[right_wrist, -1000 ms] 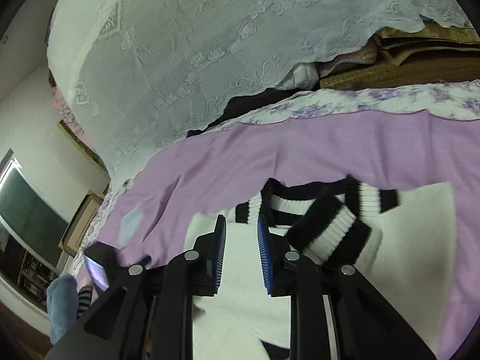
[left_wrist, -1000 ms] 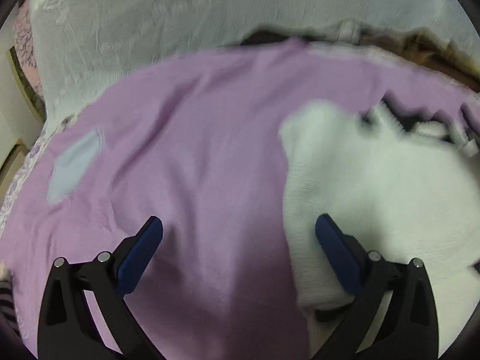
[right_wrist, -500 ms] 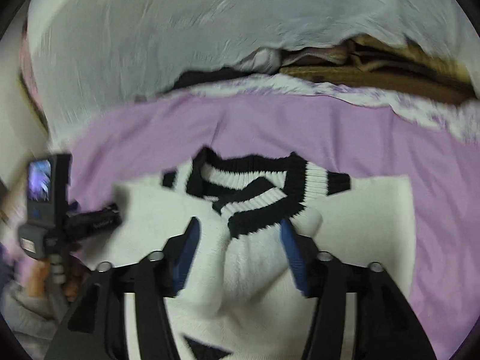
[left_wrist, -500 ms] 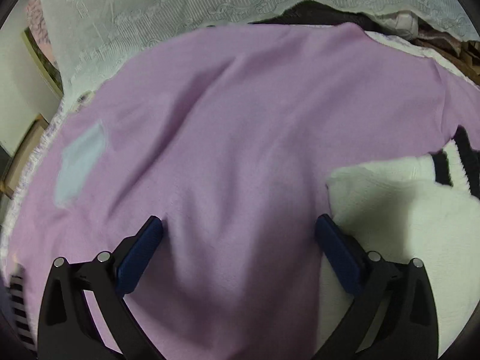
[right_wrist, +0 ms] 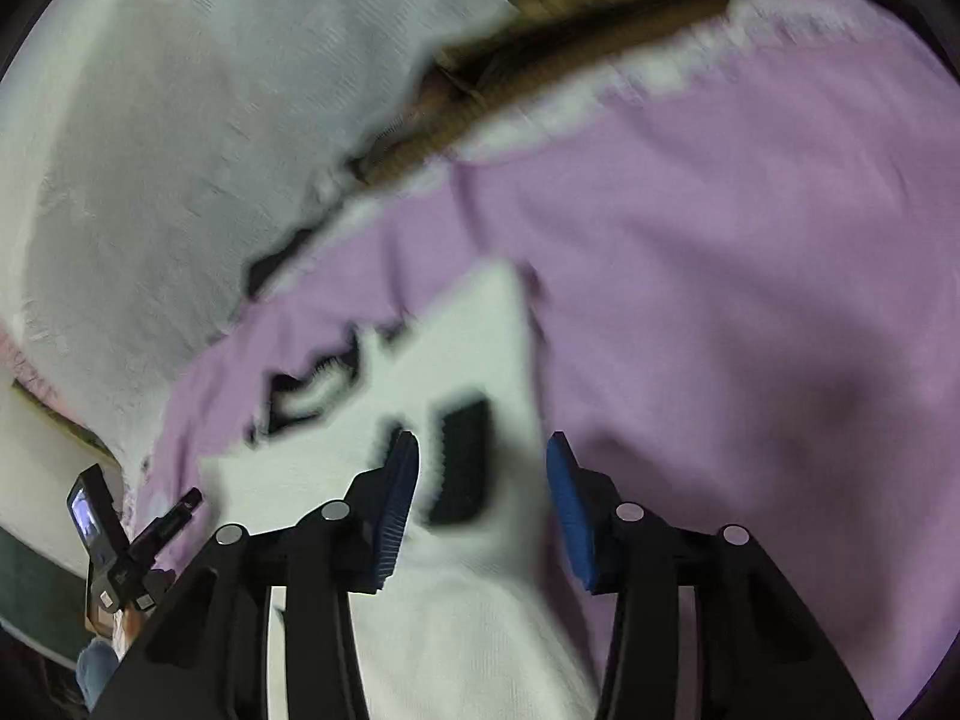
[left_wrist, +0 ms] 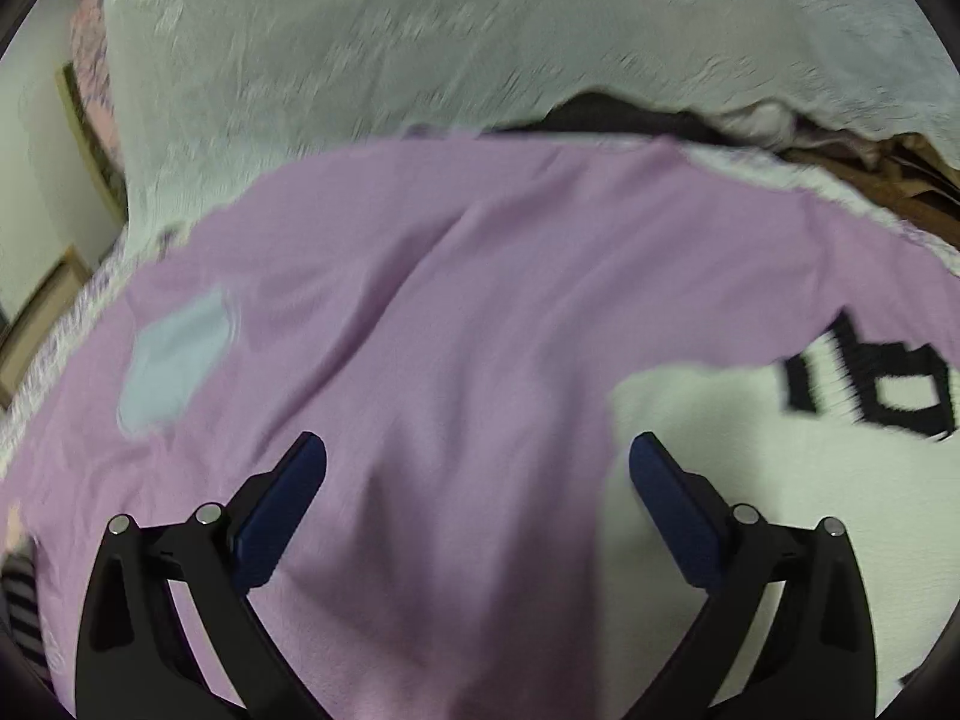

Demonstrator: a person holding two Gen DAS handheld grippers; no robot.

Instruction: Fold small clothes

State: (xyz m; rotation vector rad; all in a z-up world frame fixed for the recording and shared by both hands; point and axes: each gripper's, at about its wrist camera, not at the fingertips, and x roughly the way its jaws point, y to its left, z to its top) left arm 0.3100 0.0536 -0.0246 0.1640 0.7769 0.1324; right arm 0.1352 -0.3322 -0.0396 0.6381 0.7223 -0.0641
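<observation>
A small white knit sweater with black stripes (right_wrist: pixel 480 360) lies on a lilac sheet (right_wrist: pixel 750 300). My right gripper (right_wrist: pixel 483 456) is open, its blue pads straddling the sweater's right edge, holding nothing. In the left wrist view the sweater (left_wrist: pixel 780 480) lies at the right, with its black-striped trim (left_wrist: pixel 870 384) further right. My left gripper (left_wrist: pixel 477 462) is wide open and empty over the bare lilac sheet (left_wrist: pixel 450 330), its right pad at the sweater's left edge. Both views are motion-blurred.
A white lace cover (left_wrist: pixel 480 48) rises behind the sheet, also in the right wrist view (right_wrist: pixel 180 150). A pale blue patch (left_wrist: pixel 174 372) lies on the sheet at left. Brown folded cloth (right_wrist: pixel 570 18) lies behind. The left hand-held device (right_wrist: pixel 114 546) shows at lower left.
My right gripper opened from nearly shut and swung to the sweater's right edge. My left gripper stayed wide open and shifted left off the sweater over the sheet.
</observation>
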